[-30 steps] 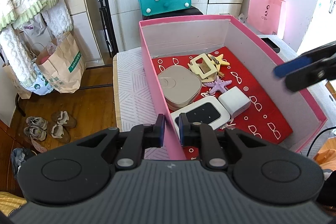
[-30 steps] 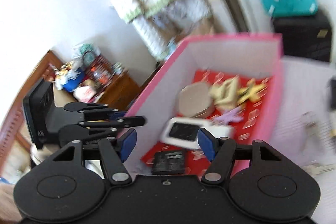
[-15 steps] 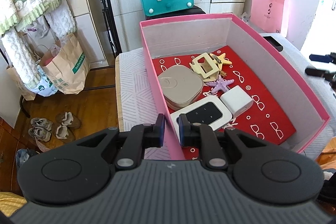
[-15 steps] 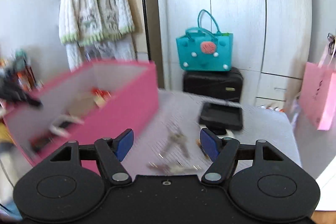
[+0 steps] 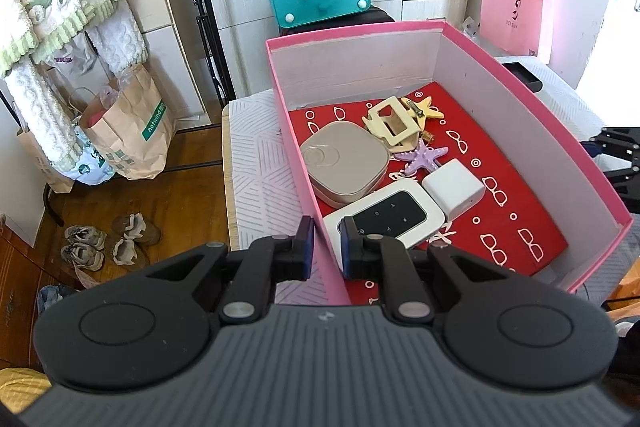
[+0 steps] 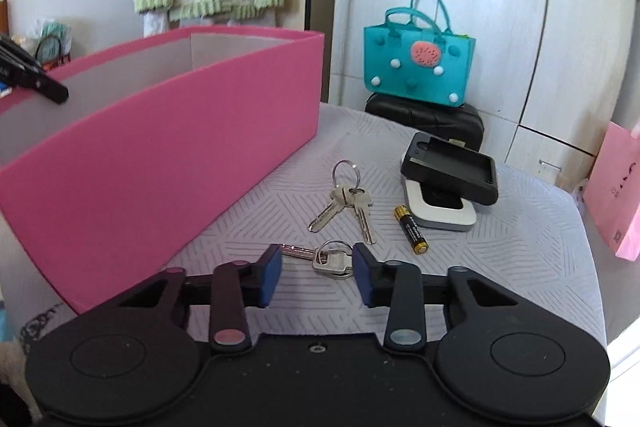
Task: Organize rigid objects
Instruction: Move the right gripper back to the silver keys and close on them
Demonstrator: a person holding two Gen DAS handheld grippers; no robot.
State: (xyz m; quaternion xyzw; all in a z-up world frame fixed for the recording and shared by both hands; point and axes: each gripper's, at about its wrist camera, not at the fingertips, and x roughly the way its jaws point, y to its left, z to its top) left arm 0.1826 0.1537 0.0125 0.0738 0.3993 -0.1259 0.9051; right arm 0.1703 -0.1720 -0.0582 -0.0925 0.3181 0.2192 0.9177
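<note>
Left tool (image 5: 324, 243) pinched the box (image 5: 592, 183) wall at its near-left corner. Right tool (image 6: 318, 273) spread, low over a key set (image 6: 328, 259) on the surface (image 6: 520, 239). Beyond: second keys (image 6: 346, 201), battery (image 6: 411, 229), black case (image 6: 452, 171) on a white device (image 6: 444, 215).

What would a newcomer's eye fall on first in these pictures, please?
The pink box, its red floor crowded with gadgets and starfish trinkets, with the left tongs clamped on its near wall. Next, the keys lying between the open right tongs, beside a battery.
</note>
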